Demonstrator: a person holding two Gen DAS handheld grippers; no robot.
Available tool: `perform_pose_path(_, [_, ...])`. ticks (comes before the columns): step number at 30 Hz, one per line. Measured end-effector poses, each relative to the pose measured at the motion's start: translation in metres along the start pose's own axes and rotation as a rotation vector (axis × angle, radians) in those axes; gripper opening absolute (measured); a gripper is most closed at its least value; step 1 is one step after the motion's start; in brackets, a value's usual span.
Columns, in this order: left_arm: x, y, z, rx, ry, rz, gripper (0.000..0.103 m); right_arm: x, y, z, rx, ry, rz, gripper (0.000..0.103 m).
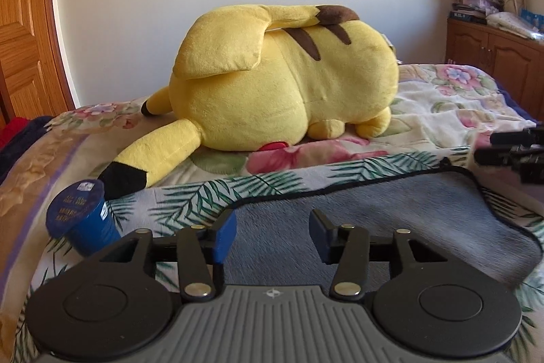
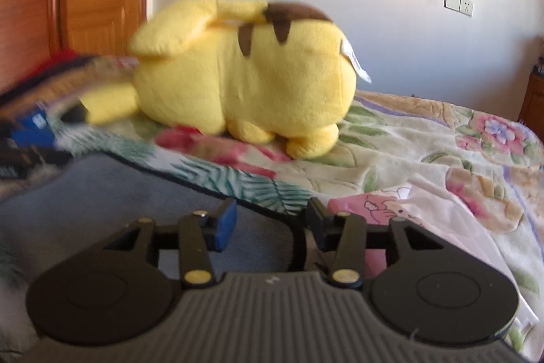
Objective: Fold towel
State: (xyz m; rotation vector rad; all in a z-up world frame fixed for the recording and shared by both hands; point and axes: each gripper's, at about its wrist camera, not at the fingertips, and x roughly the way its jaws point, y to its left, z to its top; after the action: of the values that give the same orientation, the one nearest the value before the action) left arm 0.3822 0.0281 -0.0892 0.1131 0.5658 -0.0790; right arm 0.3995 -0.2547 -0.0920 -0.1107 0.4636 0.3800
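The towel [image 1: 391, 213] is grey-blue with a black hem, lying flat on a palm-leaf cloth [image 1: 210, 193] on the bed. My left gripper [image 1: 272, 233] is open and empty, just above the towel's left part. My right gripper [image 2: 270, 227] is open and empty over the towel's far right edge; the towel also shows in the right wrist view [image 2: 136, 203]. The right gripper's tips show at the right edge of the left wrist view [image 1: 510, 145], beside the towel's far right corner.
A big yellow plush [image 1: 289, 80] lies on the floral bedspread [image 1: 442, 111] behind the towel. A blue tub [image 1: 81, 223] lies on its side left of the towel. A pink printed cloth [image 2: 384, 210] lies to the right. A wooden cabinet [image 1: 493, 53] stands far right.
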Motion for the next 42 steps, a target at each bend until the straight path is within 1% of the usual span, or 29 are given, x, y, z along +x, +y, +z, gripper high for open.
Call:
perform_pose_path(5, [-0.03, -0.006, 0.002, 0.003, 0.019, -0.021, 0.03, -0.039, 0.002, 0.014, -0.014, -0.007, 0.007, 0.047])
perform_pose_path(9, [-0.055, -0.009, 0.007, 0.016, 0.016, -0.026, 0.033, -0.063, 0.003, 0.021, -0.009, -0.001, 0.008, 0.047])
perform_pose_path(16, [-0.092, -0.013, 0.014, 0.033, 0.011, -0.033, 0.035, -0.098, 0.012, 0.025, -0.024, -0.007, -0.005, 0.047])
perform_pose_path(20, [-0.109, -0.016, 0.014, 0.029, 0.012, -0.042, 0.037, -0.114, 0.017, 0.027, -0.015, -0.007, -0.006, 0.047])
perform_pose_path(22, [-0.117, -0.018, 0.013, 0.025, 0.016, -0.054, 0.039, -0.12, 0.02, 0.027, -0.008, -0.008, -0.008, 0.047])
perform_pose_path(26, [-0.134, -0.023, 0.012, 0.024, -0.002, -0.05, 0.048, -0.134, 0.026, 0.027, 0.018, -0.019, -0.016, 0.047])
perform_pose_path(28, [-0.143, -0.026, 0.012, 0.022, -0.01, -0.052, 0.052, -0.14, 0.029, 0.027, 0.022, -0.023, -0.019, 0.047])
perform_pose_path(29, [-0.147, -0.027, 0.012, 0.023, -0.014, -0.05, 0.058, -0.143, 0.03, 0.028, 0.023, -0.025, -0.021, 0.048])
perform_pose_path(31, [-0.154, -0.029, 0.012, 0.025, -0.027, -0.046, 0.064, -0.148, 0.033, 0.028, 0.026, -0.028, -0.029, 0.053])
perform_pose_path(32, [-0.158, -0.029, 0.012, 0.025, -0.034, -0.047, 0.067, -0.149, 0.034, 0.028, 0.028, -0.029, -0.034, 0.054])
perform_pose_path(35, [-0.17, -0.03, 0.011, 0.015, -0.056, -0.048, 0.077, -0.153, 0.037, 0.028, 0.039, -0.034, -0.052, 0.064])
perform_pose_path(36, [-0.174, -0.03, 0.011, 0.01, -0.066, -0.048, 0.079, -0.155, 0.037, 0.027, 0.045, -0.035, -0.059, 0.07])
perform_pose_path(37, [-0.177, -0.031, 0.011, 0.01, -0.074, -0.049, 0.081, -0.156, 0.038, 0.027, 0.049, -0.035, -0.064, 0.077])
perform_pose_path(38, [-0.181, -0.032, 0.011, 0.014, -0.079, -0.048, 0.084, -0.158, 0.038, 0.026, 0.051, -0.036, -0.067, 0.081])
perform_pose_path(39, [-0.184, -0.033, 0.011, 0.019, -0.083, -0.047, 0.086, -0.159, 0.039, 0.026, 0.051, -0.038, -0.07, 0.088])
perform_pose_path(40, [-0.187, -0.033, 0.011, 0.024, -0.088, -0.045, 0.087, -0.161, 0.04, 0.026, 0.049, -0.043, -0.076, 0.093])
perform_pose_path(41, [-0.191, -0.034, 0.011, 0.027, -0.091, -0.044, 0.087, -0.163, 0.041, 0.025, 0.048, -0.044, -0.08, 0.094])
perform_pose_path(42, [-0.194, -0.035, 0.011, 0.028, -0.091, -0.045, 0.087, -0.164, 0.042, 0.025, 0.048, -0.043, -0.08, 0.098])
